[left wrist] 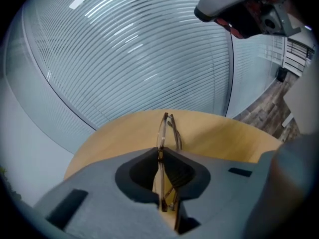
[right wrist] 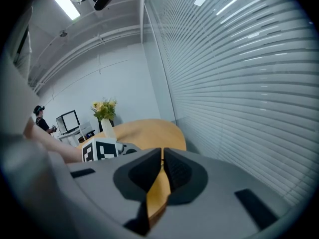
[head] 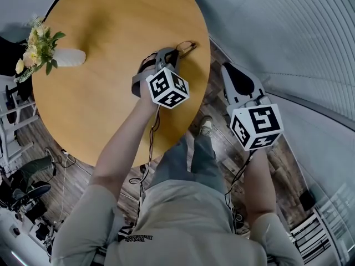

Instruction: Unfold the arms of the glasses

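Round wooden desk seen from above by the head view. The glasses are close to the desk's rim on the side at the view's right. The left tongs are pinching them: in the left gripper view the thin brown frame stands on edge between the two pads, one end projecting beyond the tips over the desk top, the arms apparently folded against the front. Whether the frame touches the desk cannot be told. The right tongs hang beyond the desk's rim, over the plank floor, pressed together with nothing between them. A white vase of flowers lies near the opposite rim.
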Demonstrator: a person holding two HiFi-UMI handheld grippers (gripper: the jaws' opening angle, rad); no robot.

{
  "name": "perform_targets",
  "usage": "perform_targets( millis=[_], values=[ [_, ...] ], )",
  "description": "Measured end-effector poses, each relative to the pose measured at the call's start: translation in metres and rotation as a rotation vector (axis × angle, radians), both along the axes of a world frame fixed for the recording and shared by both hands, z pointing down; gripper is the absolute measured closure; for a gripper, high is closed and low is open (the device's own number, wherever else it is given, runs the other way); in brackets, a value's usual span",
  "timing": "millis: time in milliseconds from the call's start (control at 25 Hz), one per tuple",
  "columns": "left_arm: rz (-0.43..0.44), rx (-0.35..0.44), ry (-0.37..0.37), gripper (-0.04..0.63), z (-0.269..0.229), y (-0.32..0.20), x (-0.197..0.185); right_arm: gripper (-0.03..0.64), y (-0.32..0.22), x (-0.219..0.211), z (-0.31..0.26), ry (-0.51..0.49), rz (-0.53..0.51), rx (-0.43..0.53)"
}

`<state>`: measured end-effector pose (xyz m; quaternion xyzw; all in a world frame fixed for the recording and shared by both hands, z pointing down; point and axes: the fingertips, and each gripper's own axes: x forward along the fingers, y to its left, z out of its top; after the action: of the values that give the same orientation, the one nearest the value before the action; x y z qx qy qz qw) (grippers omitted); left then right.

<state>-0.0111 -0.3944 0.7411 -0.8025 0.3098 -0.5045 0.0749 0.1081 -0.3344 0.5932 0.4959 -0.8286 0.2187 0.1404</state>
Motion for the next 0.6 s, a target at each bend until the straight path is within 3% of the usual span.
perform_targets(
  millis=[160,360,600],
  values=[
    [-0.062,-0.012,0.108,0.552,-0.02,0.0,0.001,0.581,0.002,0.002,-0.013,0.001,0.001,0.019],
    [-0.164,-0.048,0.328,0.552,-0.073,0.004,0.002,0.581,0.002,0.003,-0.046,0.001,0.005,0.07],
    [-0.193,0.006,0.485,0.552,-0.148,0.021,0.004,0.581,0.012,0.008,-0.094,-0.011,0.015,0.16]
  ],
)
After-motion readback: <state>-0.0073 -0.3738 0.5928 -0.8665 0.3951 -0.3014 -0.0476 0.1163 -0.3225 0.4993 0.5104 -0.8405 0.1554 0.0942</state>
